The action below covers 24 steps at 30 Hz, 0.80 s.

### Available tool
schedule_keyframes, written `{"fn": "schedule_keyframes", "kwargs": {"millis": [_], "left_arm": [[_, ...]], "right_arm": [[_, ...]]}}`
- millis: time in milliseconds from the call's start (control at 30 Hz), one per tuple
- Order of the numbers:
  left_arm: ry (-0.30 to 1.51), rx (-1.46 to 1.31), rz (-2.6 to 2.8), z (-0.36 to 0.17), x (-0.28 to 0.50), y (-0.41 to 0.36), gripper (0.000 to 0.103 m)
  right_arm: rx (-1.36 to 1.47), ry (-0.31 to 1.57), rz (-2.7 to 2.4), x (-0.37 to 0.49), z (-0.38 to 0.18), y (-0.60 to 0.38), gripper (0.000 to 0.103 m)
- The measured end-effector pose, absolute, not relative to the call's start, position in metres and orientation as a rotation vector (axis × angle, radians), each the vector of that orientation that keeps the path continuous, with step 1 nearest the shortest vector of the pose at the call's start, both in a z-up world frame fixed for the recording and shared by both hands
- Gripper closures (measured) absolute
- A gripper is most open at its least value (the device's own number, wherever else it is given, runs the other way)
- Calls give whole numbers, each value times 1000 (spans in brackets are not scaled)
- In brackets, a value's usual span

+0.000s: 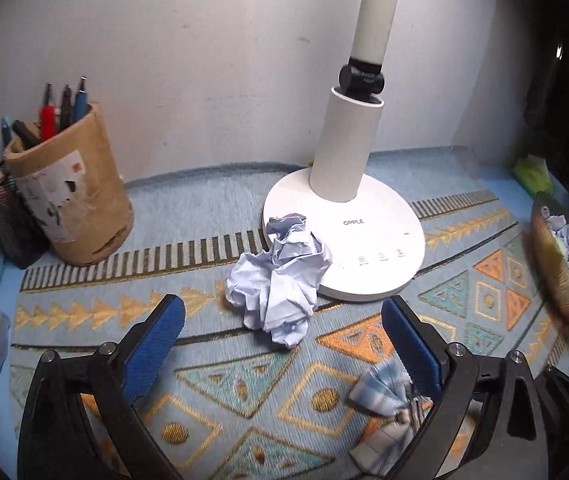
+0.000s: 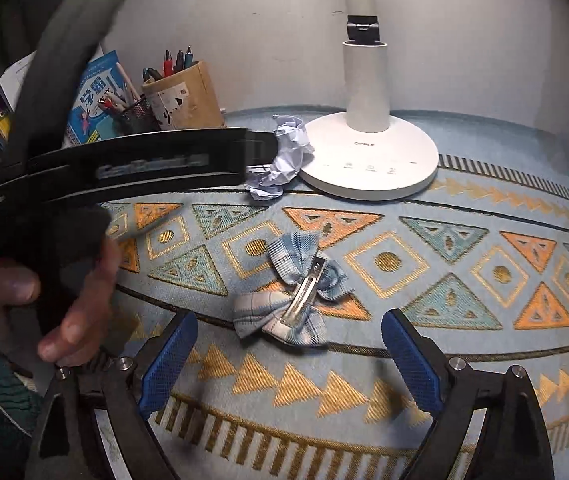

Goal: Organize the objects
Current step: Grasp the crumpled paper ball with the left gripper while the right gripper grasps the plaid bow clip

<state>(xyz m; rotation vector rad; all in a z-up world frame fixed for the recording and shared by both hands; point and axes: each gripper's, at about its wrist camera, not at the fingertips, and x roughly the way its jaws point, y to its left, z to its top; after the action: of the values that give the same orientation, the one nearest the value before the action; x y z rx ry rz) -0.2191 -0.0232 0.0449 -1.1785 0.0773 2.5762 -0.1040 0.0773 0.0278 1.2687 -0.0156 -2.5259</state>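
Both tongs gape empty: left tongs [image 1: 282, 334] just short of the crumpled paper [image 1: 280, 276] against the lamp base [image 1: 364, 236], right tongs [image 2: 289, 344] near the plaid bow clip [image 2: 292, 300] (clasp up), well nearer than that base.

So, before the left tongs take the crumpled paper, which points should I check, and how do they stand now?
1. Left tongs open and empty: ok.
2. Crumpled paper lies ahead of the left tongs, between the lines of the fingers: ok.
3. Paper free of the lamp base: not ok, it rests against the rim.
4. Plaid hair bow clear of the left tongs: not ok, it lies right beside one finger.
5. Right tongs open, nothing held: ok.
6. Room left in the bowl of paper: cannot tell.
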Motion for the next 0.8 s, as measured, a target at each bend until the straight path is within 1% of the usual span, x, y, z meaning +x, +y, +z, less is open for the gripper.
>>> {"fn": "schedule_keyframes", "kwargs": {"millis": [33, 67, 100, 133, 200, 233, 300, 333, 400, 500, 533, 567, 600, 667, 800], "left_arm": [[87, -1189, 2578, 39, -226, -21, 5], [80, -1189, 2578, 36, -230, -19, 5], [59, -1186, 2569, 33, -234, -18, 5], [46, -1187, 2564, 30, -236, -18, 7], [54, -1187, 2556, 25, -238, -16, 25], [68, -1184, 2557, 24, -237, -14, 29], [111, -1173, 2574, 21, -235, -11, 47], [124, -1150, 2579, 22, -231, -11, 49], [131, -1115, 2586, 25, -225, -12, 56], [82, -1112, 2557, 33, -214, -16, 58], [68, -1104, 2552, 37, -206, -17, 58], [63, -1093, 2552, 42, -197, -17, 58], [65, -1082, 2554, 47, -187, -18, 58], [70, -1061, 2555, 56, -166, -20, 58], [64, -1018, 2547, 74, -123, -21, 58]], "right_arm": [[1280, -2, -2535, -108, 24, 75, 10], [1289, 8, -2543, -111, 21, 72, 14], [1296, 10, -2543, -113, 18, 70, 22], [1304, 24, -2539, -114, 15, 67, 26], [1317, 96, -2551, -114, 12, 59, 38], [1304, 123, -2563, -113, 12, 56, 42], [1278, 163, -2583, -111, 14, 51, 56], [1277, 170, -2585, -111, 13, 50, 59], [1267, 140, -2581, -110, 14, 54, 70], [1245, 86, -2591, -107, 18, 62, 79], [1243, 76, -2599, -105, 20, 66, 83], [1246, 54, -2600, -103, 22, 71, 84], [1248, 17, -2586, -99, 24, 77, 91], [1225, -72, -2557, -88, 31, 93, 97], [1172, -147, -2556, -57, 46, 126, 97]]}}
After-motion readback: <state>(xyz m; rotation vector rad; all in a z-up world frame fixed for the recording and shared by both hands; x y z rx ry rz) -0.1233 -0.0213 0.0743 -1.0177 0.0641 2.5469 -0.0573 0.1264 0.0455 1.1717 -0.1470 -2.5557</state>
